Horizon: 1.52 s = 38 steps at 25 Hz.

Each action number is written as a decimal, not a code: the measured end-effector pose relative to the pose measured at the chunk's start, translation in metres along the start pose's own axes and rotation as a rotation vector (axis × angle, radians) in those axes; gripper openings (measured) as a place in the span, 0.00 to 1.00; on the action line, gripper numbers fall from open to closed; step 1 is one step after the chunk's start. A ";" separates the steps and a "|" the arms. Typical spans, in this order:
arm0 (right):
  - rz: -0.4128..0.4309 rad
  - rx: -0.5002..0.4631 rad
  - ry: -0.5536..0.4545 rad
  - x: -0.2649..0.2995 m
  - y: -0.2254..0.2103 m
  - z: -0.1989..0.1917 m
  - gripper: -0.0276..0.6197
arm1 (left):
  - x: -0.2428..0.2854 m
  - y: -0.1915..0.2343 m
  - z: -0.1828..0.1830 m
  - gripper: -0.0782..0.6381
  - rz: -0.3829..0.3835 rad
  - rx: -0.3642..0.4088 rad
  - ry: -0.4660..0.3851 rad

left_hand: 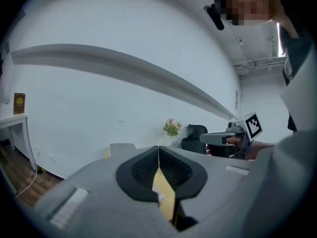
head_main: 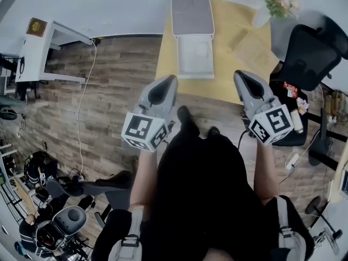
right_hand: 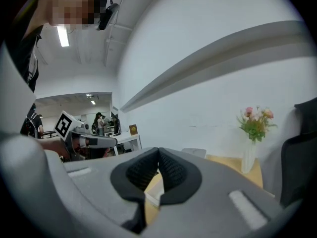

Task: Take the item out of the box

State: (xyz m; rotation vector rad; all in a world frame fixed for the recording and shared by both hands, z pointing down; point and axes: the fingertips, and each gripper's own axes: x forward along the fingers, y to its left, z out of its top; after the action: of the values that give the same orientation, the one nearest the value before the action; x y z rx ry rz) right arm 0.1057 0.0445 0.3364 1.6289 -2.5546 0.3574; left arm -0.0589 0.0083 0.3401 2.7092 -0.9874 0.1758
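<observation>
Hovering just short of the open box [head_main: 193, 53], its contents perhaps white, the left gripper [head_main: 167, 81] and right gripper [head_main: 243, 76] are clenched, empty.

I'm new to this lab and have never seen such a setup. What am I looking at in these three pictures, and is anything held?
No robot here: a person holds a grey two-jaw gripper in each hand. The head view looks down from the person's head at the left gripper and right gripper. The other two views come from cameras riding on each gripper, looking along its black padded jaws. Ahead stands a yellow wooden table carrying a white box with its grey lid open and a vase of pink flowers. Both pairs of jaws are closed and hold nothing.
</observation>
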 end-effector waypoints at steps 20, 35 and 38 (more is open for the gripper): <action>-0.031 -0.008 0.092 0.112 0.020 -0.010 0.05 | 0.033 0.090 -0.011 0.13 -0.125 -0.038 0.064; 0.144 -0.048 0.215 0.173 -0.014 -0.028 0.05 | 0.056 0.124 -0.007 0.13 0.019 -0.071 0.077; 0.198 -0.043 0.238 0.184 -0.018 -0.031 0.05 | 0.062 0.127 -0.004 0.13 0.048 -0.075 0.075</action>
State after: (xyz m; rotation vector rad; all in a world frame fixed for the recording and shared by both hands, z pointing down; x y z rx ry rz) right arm 0.0415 -0.1176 0.4057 1.2387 -2.5256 0.4771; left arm -0.0933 -0.1222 0.3811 2.5936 -1.0165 0.2429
